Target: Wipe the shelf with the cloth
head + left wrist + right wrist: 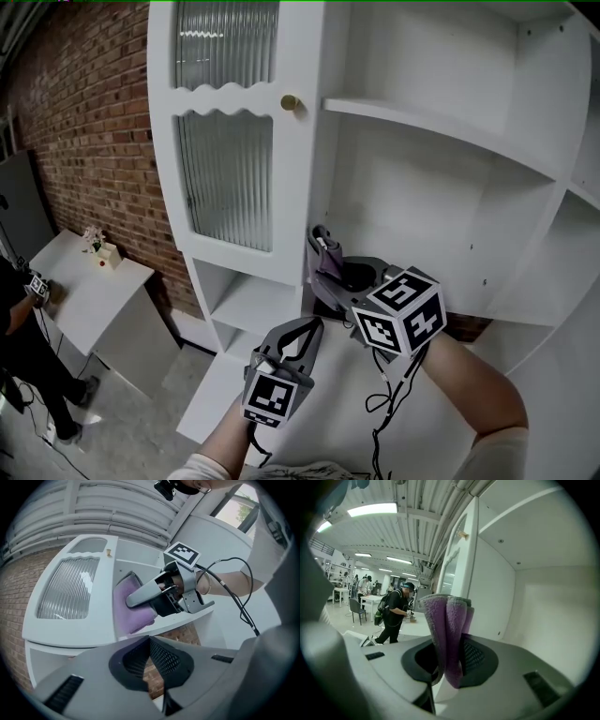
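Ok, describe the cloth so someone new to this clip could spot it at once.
Find the tall white cabinet with the ribbed-glass door. In the open bay right of that door, the right tool is shut on the cloth. It is folded, fuzzy and the only purple thing against all that white.

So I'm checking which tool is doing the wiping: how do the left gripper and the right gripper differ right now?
The right gripper has its jaws shut on the purple cloth; the left gripper has its jaws together on nothing. The right gripper reaches into the open shelf unit; the left gripper hangs lower, outside it. Both are gray and carry a marker cube.
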`<state>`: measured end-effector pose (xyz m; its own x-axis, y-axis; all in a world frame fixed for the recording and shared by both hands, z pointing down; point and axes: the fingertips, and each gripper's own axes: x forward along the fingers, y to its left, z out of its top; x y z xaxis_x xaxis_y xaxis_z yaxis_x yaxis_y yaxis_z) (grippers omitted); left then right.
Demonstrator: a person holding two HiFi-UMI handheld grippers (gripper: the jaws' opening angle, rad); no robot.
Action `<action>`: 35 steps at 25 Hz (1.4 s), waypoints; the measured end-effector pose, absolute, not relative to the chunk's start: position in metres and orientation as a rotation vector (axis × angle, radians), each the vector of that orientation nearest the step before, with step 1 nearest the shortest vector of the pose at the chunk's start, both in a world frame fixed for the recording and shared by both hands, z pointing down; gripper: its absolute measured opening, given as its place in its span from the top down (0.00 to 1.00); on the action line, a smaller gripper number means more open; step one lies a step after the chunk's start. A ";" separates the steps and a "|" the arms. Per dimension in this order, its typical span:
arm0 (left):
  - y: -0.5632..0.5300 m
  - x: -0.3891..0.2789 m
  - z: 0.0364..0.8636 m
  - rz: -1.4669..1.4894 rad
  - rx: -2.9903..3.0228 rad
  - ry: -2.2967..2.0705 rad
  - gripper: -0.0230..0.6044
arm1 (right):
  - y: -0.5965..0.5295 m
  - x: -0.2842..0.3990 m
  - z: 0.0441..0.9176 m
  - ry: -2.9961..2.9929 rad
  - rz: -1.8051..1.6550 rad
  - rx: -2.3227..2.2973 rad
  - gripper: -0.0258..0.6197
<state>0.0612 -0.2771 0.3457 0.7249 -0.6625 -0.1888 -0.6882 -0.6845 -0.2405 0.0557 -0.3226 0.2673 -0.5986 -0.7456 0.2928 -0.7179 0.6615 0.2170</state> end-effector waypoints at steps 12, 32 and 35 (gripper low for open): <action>-0.298 0.060 0.357 0.124 -2.653 1.101 0.94 | -0.438 0.167 0.248 -1.894 -0.499 1.380 0.82; -0.329 0.040 0.400 0.105 -2.752 1.203 0.94 | -0.530 0.180 0.320 -1.646 -0.200 1.103 0.83; -0.328 0.041 0.398 0.097 -2.750 1.190 0.94 | -0.515 0.173 0.324 -1.621 -0.215 1.053 0.83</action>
<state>0.0407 -0.3275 0.3984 0.6845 -0.7198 -0.1159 -0.7290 -0.6762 -0.1061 0.1727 -0.5154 0.3239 0.0344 -0.7189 0.6943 -0.5132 0.5834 0.6295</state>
